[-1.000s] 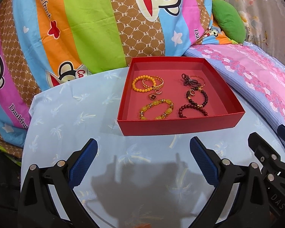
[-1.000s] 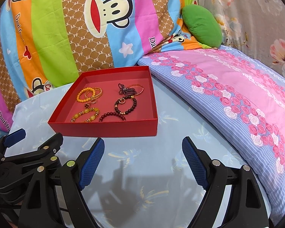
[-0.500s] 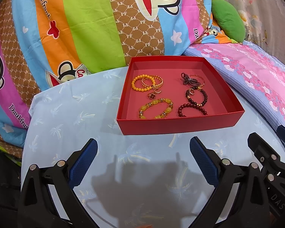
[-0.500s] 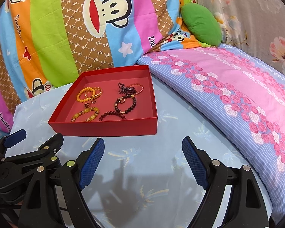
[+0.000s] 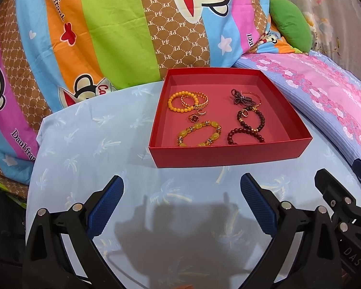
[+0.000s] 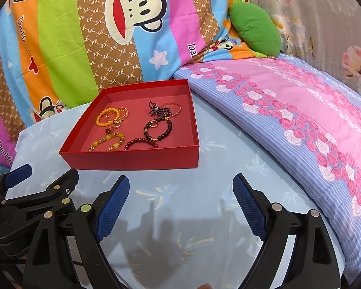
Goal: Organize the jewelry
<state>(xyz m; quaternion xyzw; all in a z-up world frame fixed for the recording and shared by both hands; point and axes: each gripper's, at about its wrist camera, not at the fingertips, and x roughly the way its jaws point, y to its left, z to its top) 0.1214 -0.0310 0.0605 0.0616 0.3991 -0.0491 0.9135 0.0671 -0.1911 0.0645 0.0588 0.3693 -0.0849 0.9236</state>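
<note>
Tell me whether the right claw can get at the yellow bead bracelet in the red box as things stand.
Probably yes. The right claw is open and empty, the red box has no lid, and the yellow bead bracelet lies uncovered near its low front wall.

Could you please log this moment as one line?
left tool: open, empty | right tool: open, empty | red tray: bracelets inside, untouched

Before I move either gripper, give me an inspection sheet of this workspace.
Surface: light blue palm-print cloth, bare near the grippers.
Job's things: red box holds orange bead bracelet, gold chain bracelet, flower ring, yellow stone bracelet, three dark bead pieces.
Clutter: nothing seen outside the box.
Grippers: left gripper open, empty; right gripper open, empty, jaws just widened slightly.
Cables: nothing seen.
Surroundings: monkey-print bedding, green cushion, pink rose quilt.
</note>
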